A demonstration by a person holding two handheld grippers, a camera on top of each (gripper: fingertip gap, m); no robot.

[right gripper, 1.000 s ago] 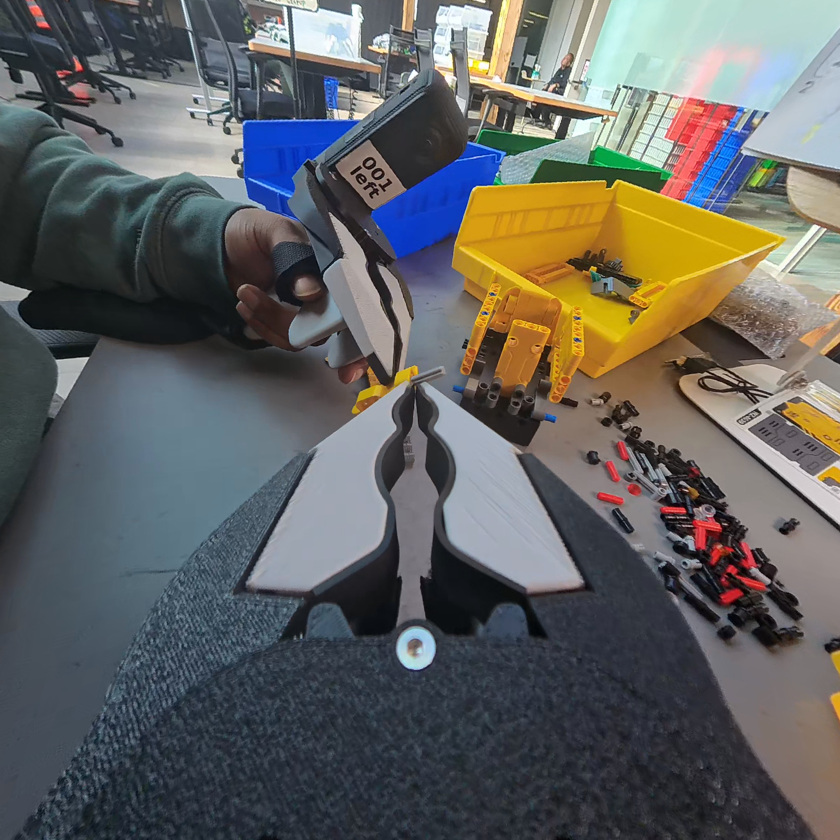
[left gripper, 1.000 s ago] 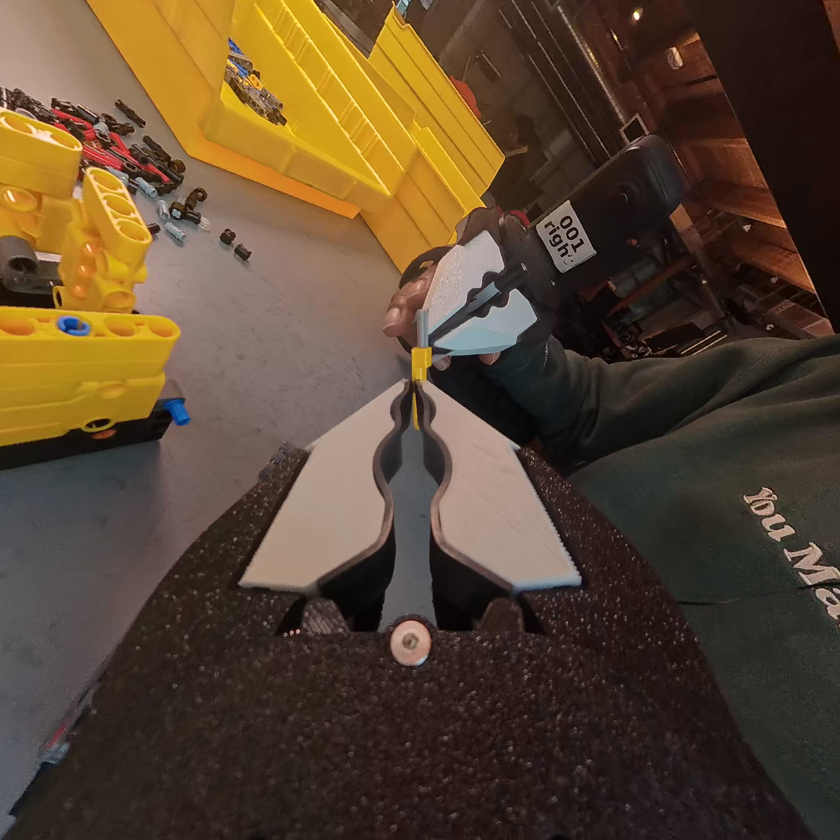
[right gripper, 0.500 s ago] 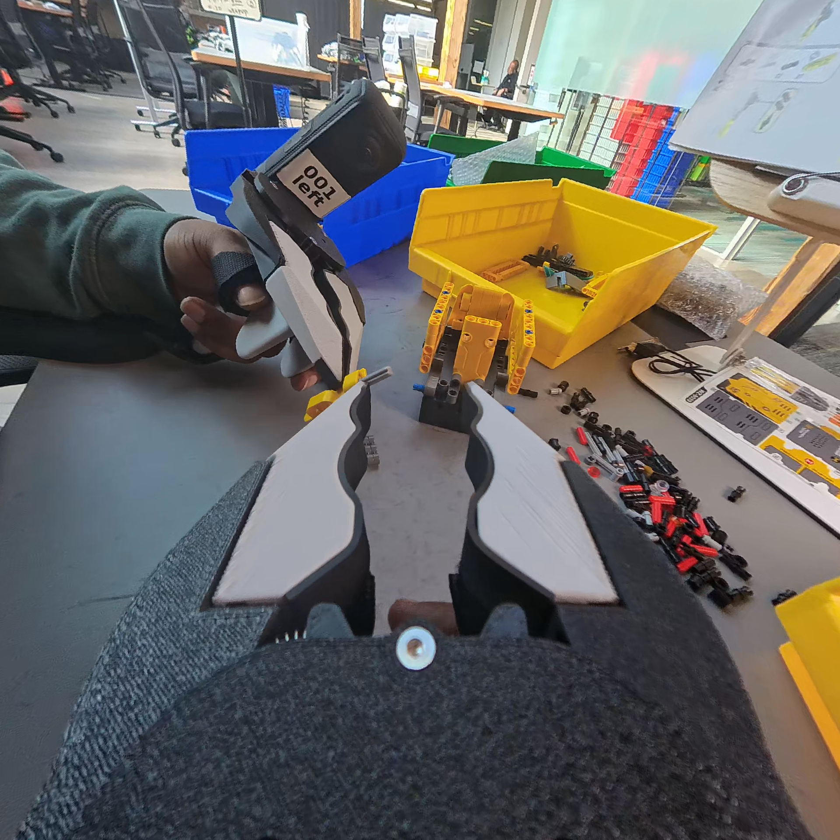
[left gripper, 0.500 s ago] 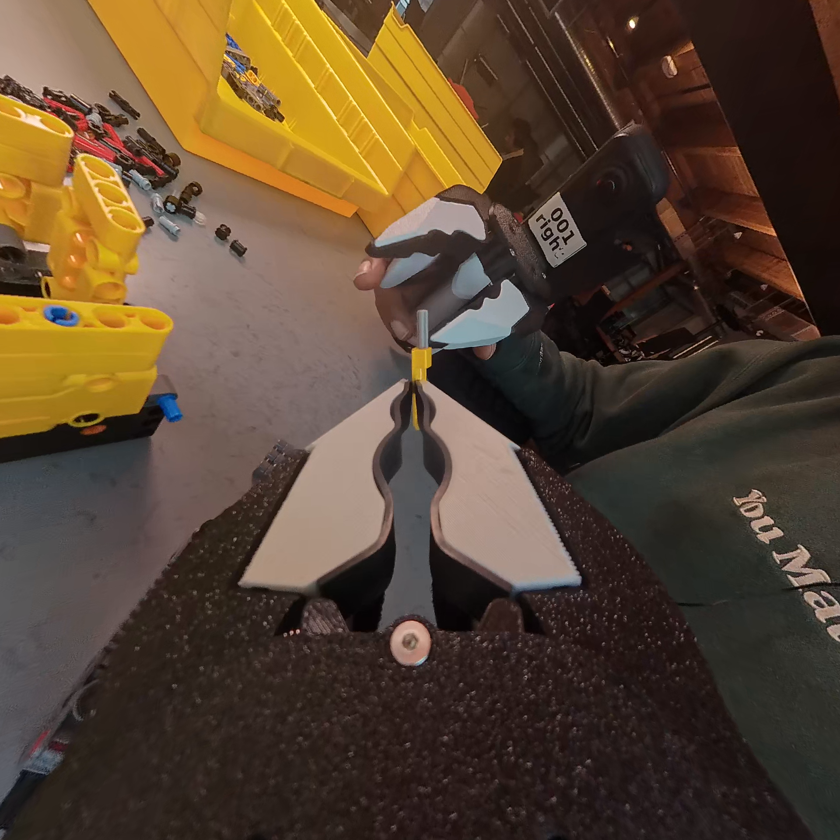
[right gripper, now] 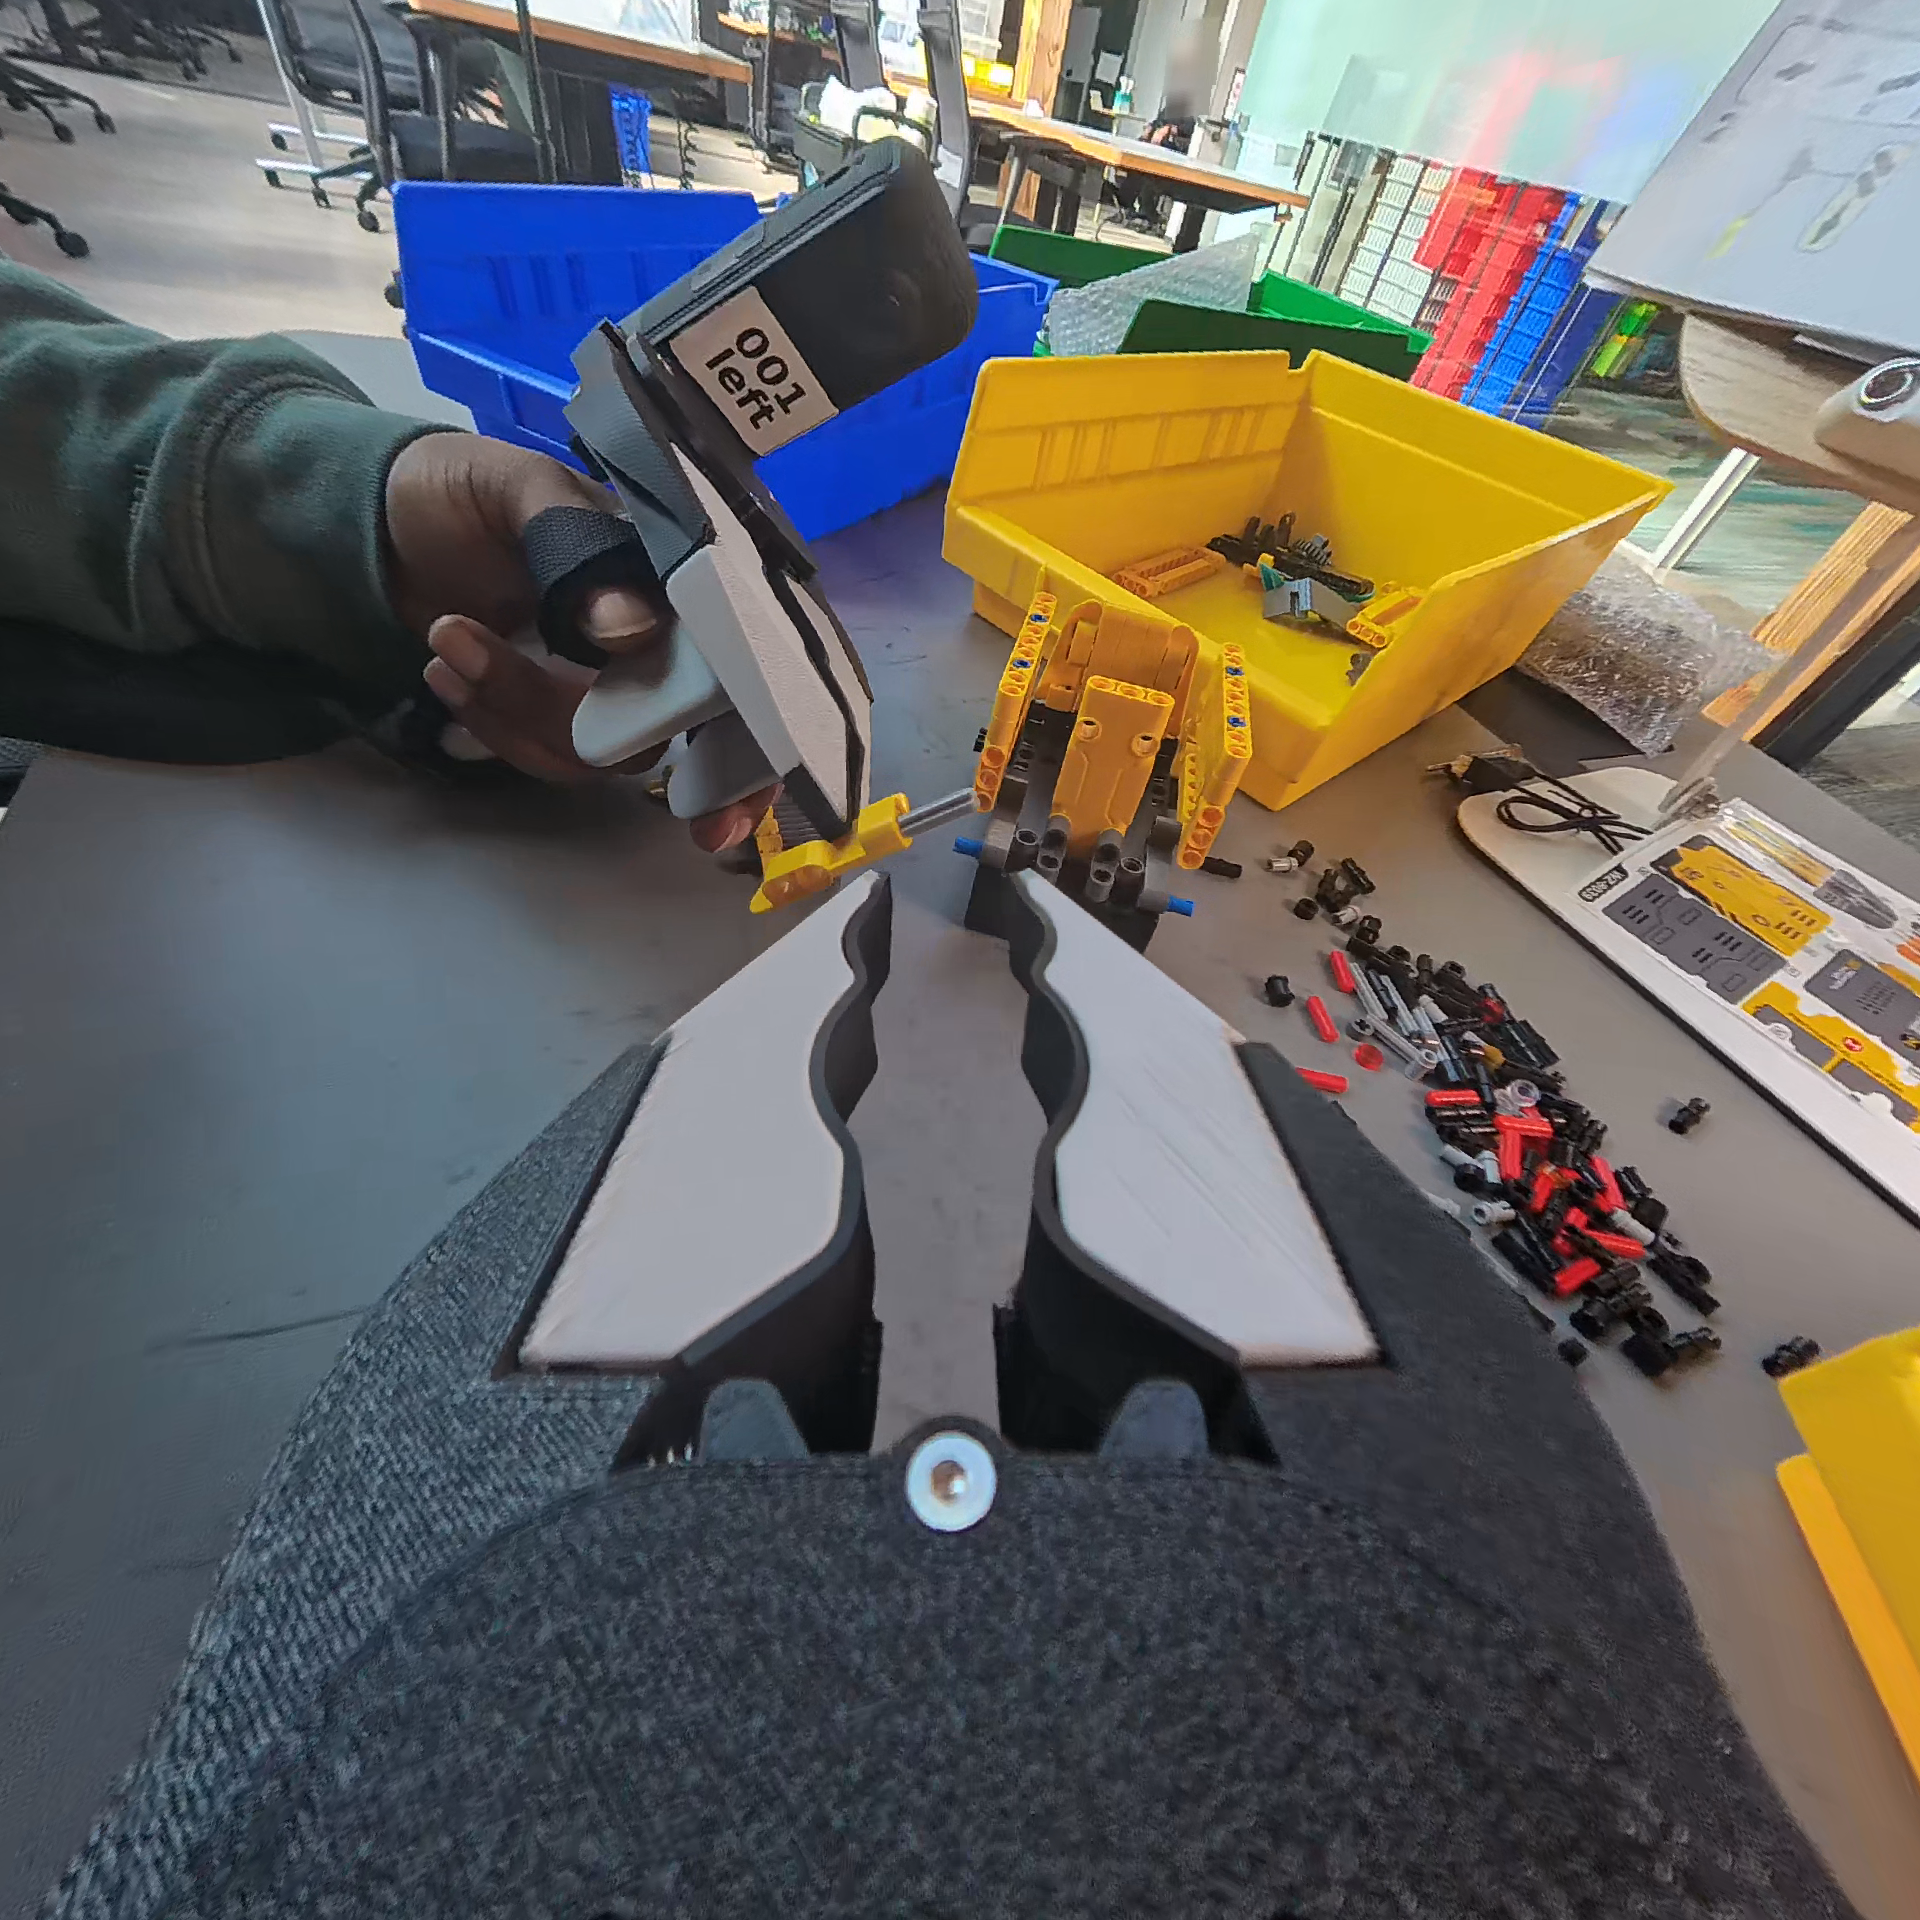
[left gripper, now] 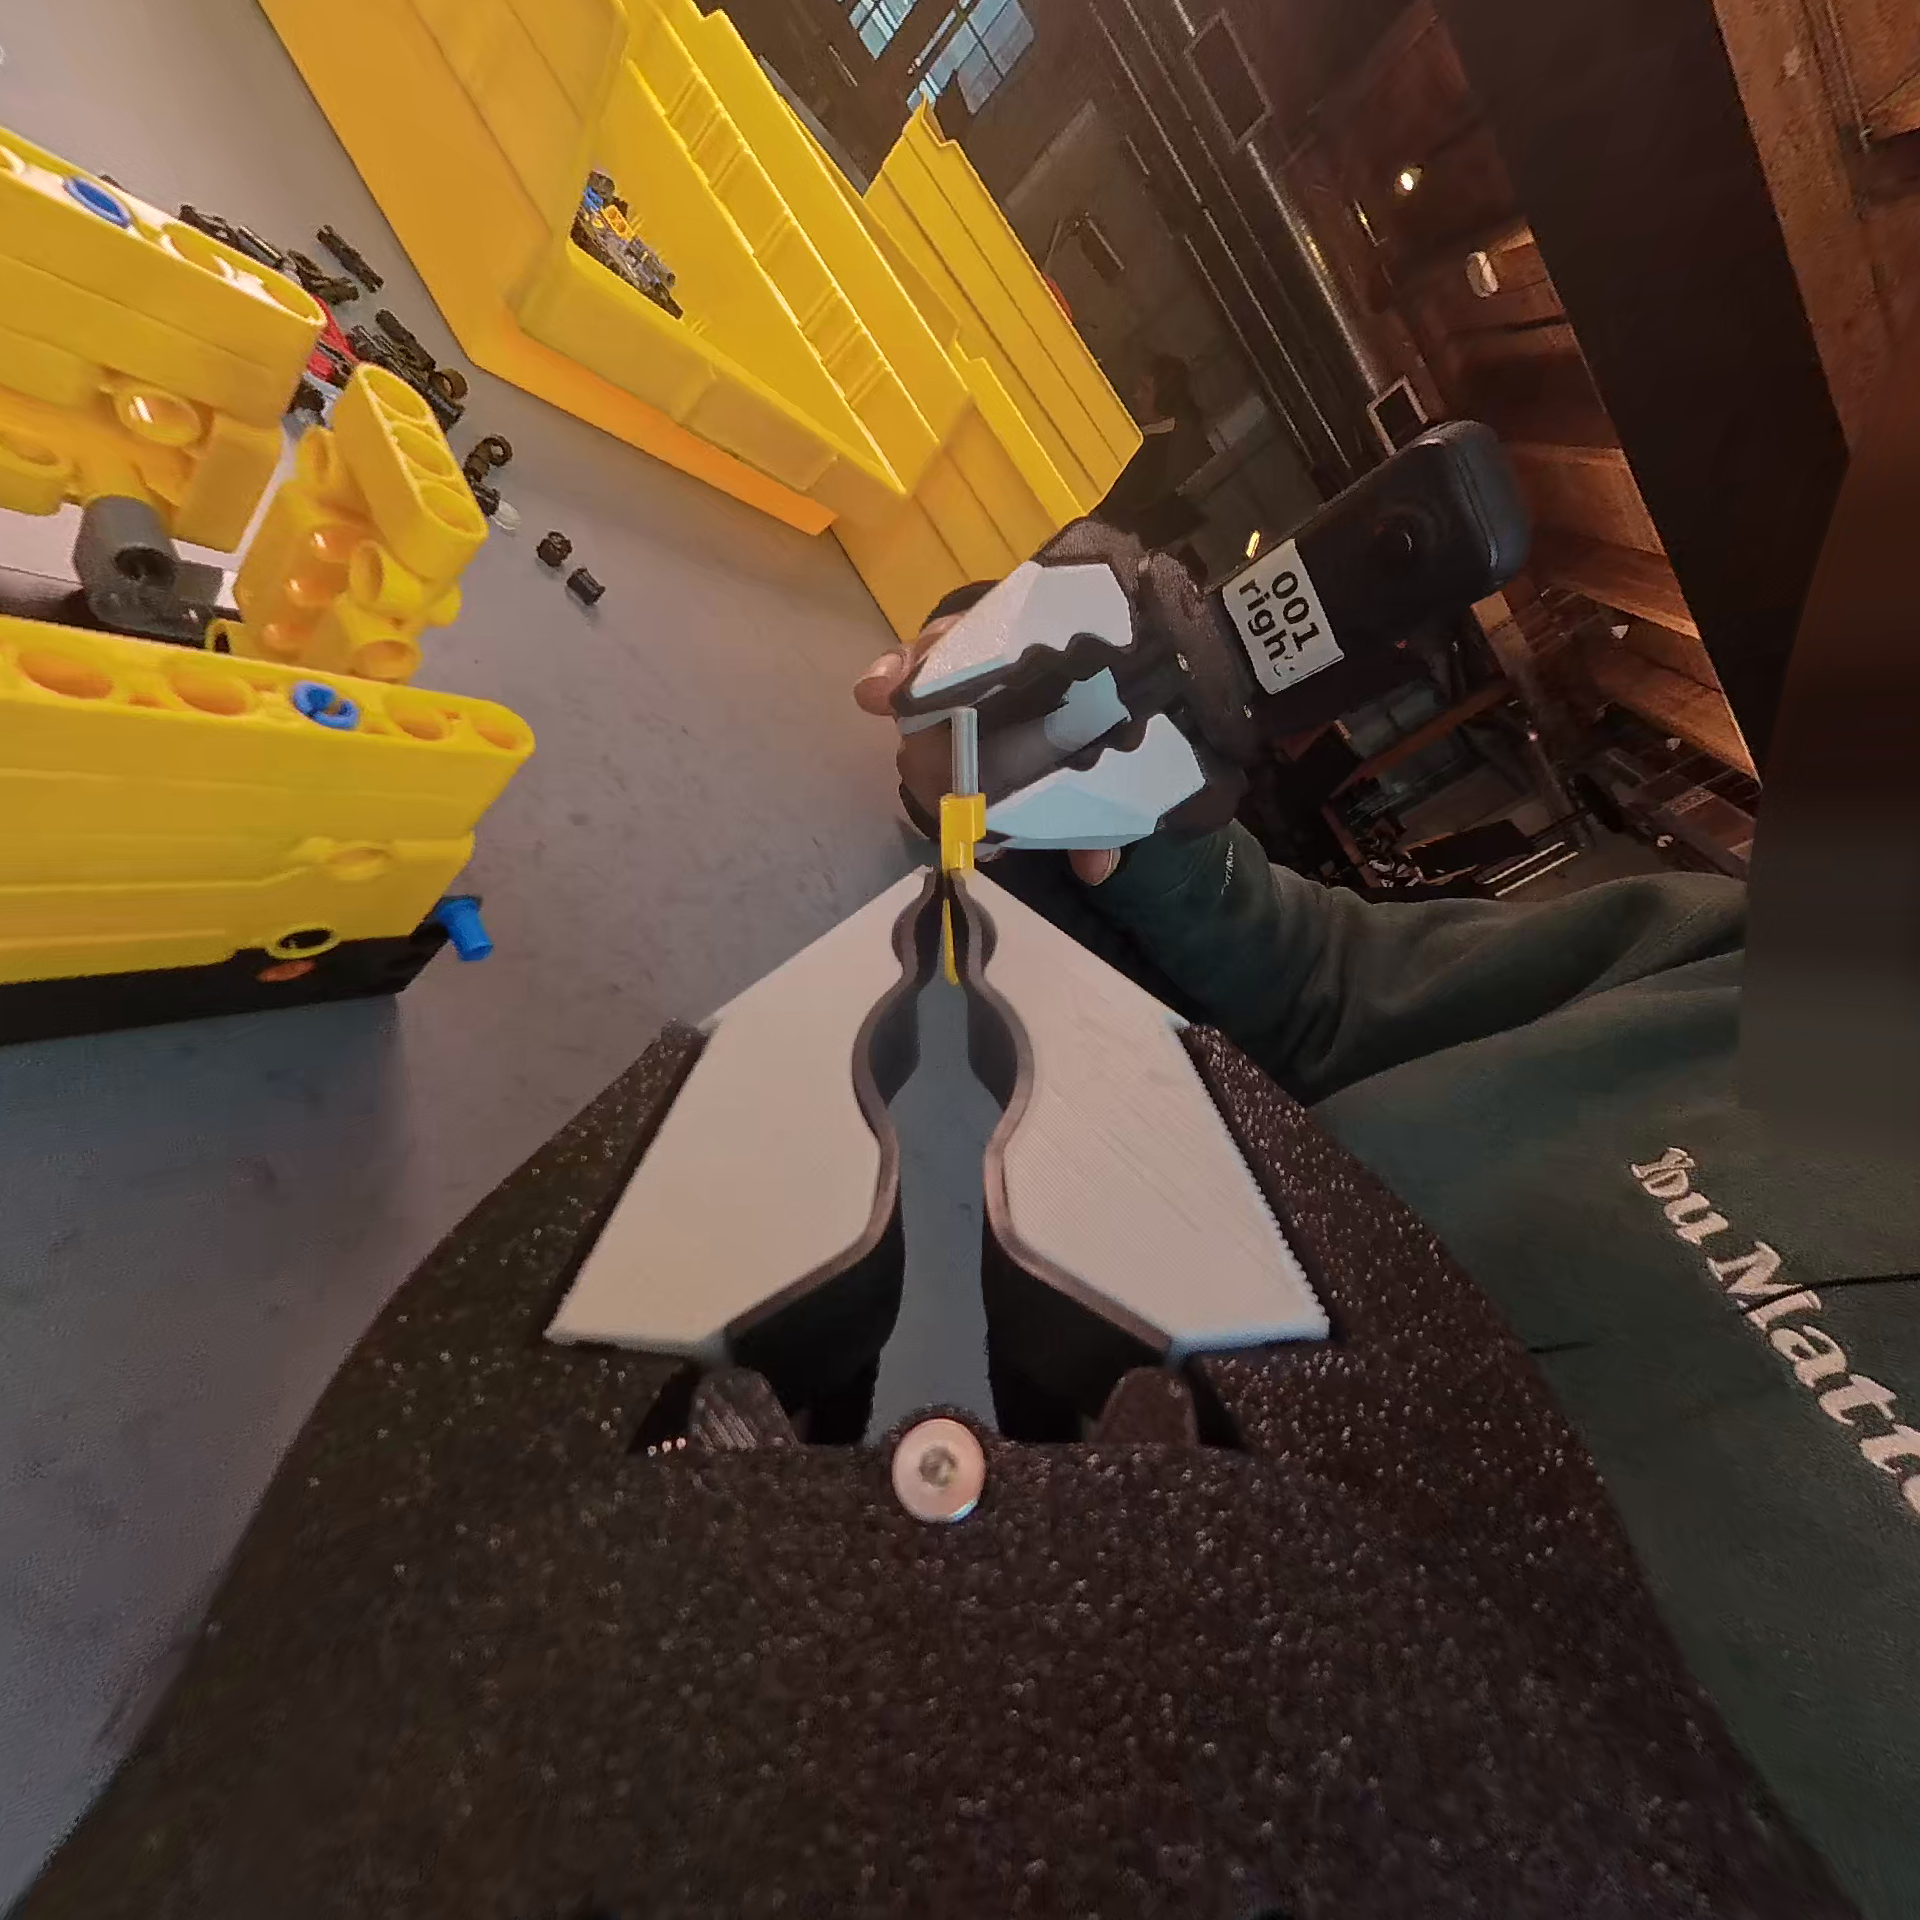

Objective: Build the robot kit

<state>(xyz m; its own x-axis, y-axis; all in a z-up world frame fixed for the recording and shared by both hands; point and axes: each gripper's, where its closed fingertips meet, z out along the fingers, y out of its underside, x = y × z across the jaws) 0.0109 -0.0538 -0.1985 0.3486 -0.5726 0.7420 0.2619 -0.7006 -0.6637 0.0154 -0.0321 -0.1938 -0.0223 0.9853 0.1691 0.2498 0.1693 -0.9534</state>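
Observation:
My left gripper (left gripper: 948, 885) is shut on a small yellow connector piece (left gripper: 957, 831) with a grey axle (left gripper: 964, 750) sticking out of its far end. It holds the piece just above the grey table. In the right wrist view the left gripper (right gripper: 847, 826) holds the same yellow piece (right gripper: 831, 850), and the axle (right gripper: 937, 808) points toward a yellow and black brick model (right gripper: 1107, 748). My right gripper (right gripper: 951, 883) is open and empty, close beside the piece, with the model just beyond its tips. In the left wrist view the right gripper (left gripper: 945, 774) has its jaws apart around the axle.
A yellow bin (right gripper: 1299, 447) with a few parts stands behind the model, a blue bin (right gripper: 520, 301) farther left. A pile of black, red and grey pins (right gripper: 1507, 1122) lies right of the model. A printed sheet (right gripper: 1766, 935) lies at the right edge. The model (left gripper: 239, 779) fills the left wrist view's left side. Less than 4 cm separates the two grippers' tips.
My right gripper was shut at the grey axle, then opened, let go and drew back a little. My left gripper keeps the yellow piece and has moved nearer the model.

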